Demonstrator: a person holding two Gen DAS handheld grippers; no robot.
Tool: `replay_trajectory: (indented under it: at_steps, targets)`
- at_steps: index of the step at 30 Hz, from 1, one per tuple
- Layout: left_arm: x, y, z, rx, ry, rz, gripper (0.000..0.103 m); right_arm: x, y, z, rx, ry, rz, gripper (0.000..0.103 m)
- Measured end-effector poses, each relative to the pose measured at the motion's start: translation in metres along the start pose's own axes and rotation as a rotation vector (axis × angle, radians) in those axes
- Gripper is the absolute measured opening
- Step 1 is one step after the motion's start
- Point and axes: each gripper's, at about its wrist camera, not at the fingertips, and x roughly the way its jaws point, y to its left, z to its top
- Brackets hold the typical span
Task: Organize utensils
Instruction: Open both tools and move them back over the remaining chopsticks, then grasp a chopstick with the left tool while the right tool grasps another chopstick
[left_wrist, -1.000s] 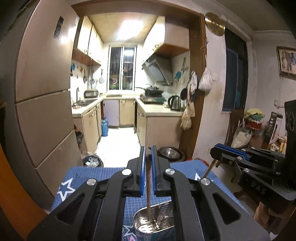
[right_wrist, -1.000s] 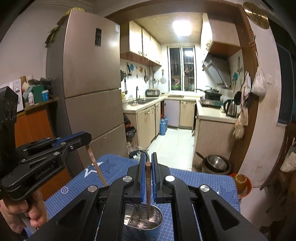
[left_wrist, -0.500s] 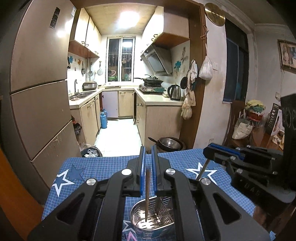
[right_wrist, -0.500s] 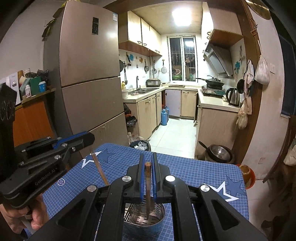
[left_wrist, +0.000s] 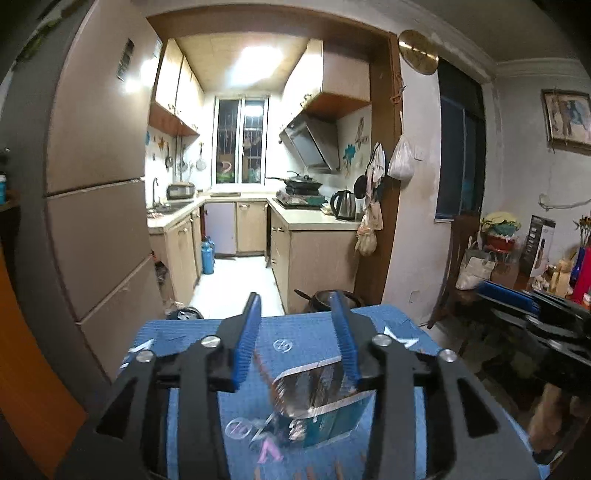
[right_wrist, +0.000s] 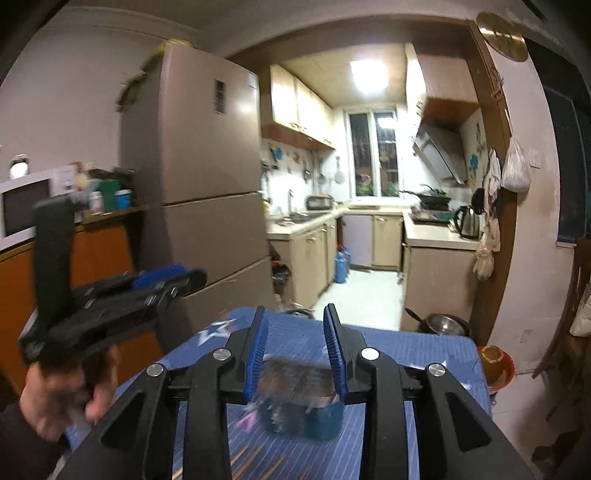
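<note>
Two grippers, left (left_wrist: 299, 332) and right (right_wrist: 297, 341), are opening, chopsticks gone from both, one holder (left_wrist: 317, 402) sitting below.

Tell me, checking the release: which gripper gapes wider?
The left gripper: its just-opened pads stand further apart than those of the right gripper, also just opened; neither holds anything.

A home kitchen seen from a dining corner. At twelve o'clock, cabinets (left_wrist: 255, 229), a window (left_wrist: 242, 140), range hood (left_wrist: 314, 142), stove (left_wrist: 301, 192) and kettle (left_wrist: 343, 205); at nine, a fridge (left_wrist: 96, 192); a microwave (right_wrist: 22, 206) beside it.
</note>
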Motion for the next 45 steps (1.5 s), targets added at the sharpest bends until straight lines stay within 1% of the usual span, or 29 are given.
replay_trajectory:
  at_steps: [1,2,3,5,6,8,10,11,12,15,16,17,21,22,26,30,32,34,37,40,42,43,45]
  targets:
    - [-0.015,0.002,-0.008,0.012,-0.007,0.003,0.043,-0.025,0.011,-0.020,0.000,-0.009,0.020,0.033]
    - [-0.036,0.007,-0.022,0.021,-0.015,0.003,0.046,-0.038,0.019,-0.033,-0.005,-0.006,0.027,0.033]
    - [-0.048,0.009,-0.031,0.028,-0.014,0.008,0.047,-0.054,0.027,-0.051,-0.005,-0.004,0.032,0.033]
    - [-0.075,0.018,-0.063,0.038,0.011,0.032,0.047,-0.081,0.045,-0.096,0.004,0.022,0.045,0.032]
    - [-0.084,0.022,-0.079,0.039,0.033,0.035,0.047,-0.088,0.051,-0.116,0.016,0.041,0.046,0.032]
    - [-0.096,0.028,-0.114,0.042,0.084,0.047,0.048,-0.093,0.063,-0.157,0.045,0.105,0.048,0.030]
    - [-0.101,0.031,-0.145,0.041,0.140,0.052,0.047,-0.088,0.075,-0.197,0.083,0.192,0.059,0.027]
    - [-0.101,0.032,-0.161,0.035,0.173,0.054,0.047,-0.085,0.081,-0.211,0.088,0.223,0.063,0.025]
    - [-0.100,0.034,-0.184,0.026,0.227,0.051,0.047,-0.080,0.088,-0.227,0.098,0.261,0.066,0.025]
    - [-0.094,0.040,-0.231,0.014,0.337,0.044,0.047,-0.069,0.113,-0.257,0.098,0.329,0.075,0.023]
    - [-0.094,0.041,-0.244,0.002,0.369,0.032,0.046,-0.067,0.119,-0.262,0.093,0.338,0.076,0.023]
    - [-0.093,0.040,-0.255,-0.003,0.390,0.023,0.041,-0.065,0.126,-0.268,0.084,0.346,0.070,0.023]
    - [-0.098,0.036,-0.275,0.029,0.420,-0.012,0.037,-0.053,0.131,-0.275,0.094,0.379,0.053,0.023]
    - [-0.097,0.034,-0.276,0.038,0.423,-0.021,0.036,-0.050,0.131,-0.274,0.096,0.387,0.052,0.023]
    - [-0.088,0.027,-0.275,0.060,0.429,-0.044,0.036,-0.036,0.133,-0.273,0.106,0.421,0.036,0.023]
    - [-0.080,0.021,-0.282,0.083,0.451,-0.052,0.036,-0.025,0.131,-0.277,0.113,0.454,0.027,0.023]
    - [-0.080,0.021,-0.285,0.080,0.459,-0.059,0.033,-0.022,0.132,-0.279,0.112,0.472,0.017,0.023]
    - [-0.082,0.021,-0.286,0.079,0.465,-0.060,0.033,-0.020,0.134,-0.278,0.104,0.481,0.001,0.023]
    - [-0.079,0.017,-0.289,0.082,0.491,-0.066,0.026,-0.016,0.136,-0.277,0.094,0.491,-0.031,0.023]
    - [-0.079,0.014,-0.290,0.085,0.492,-0.062,0.025,-0.013,0.142,-0.277,0.081,0.496,-0.056,0.023]
    - [-0.079,0.012,-0.291,0.079,0.492,-0.060,0.021,-0.012,0.147,-0.278,0.054,0.494,-0.087,0.020]
    - [-0.078,0.011,-0.291,0.080,0.491,-0.059,0.017,-0.012,0.148,-0.278,0.044,0.493,-0.095,0.018]
    - [-0.078,0.007,-0.291,0.080,0.486,-0.052,0.014,-0.012,0.150,-0.279,0.036,0.486,-0.114,0.012]
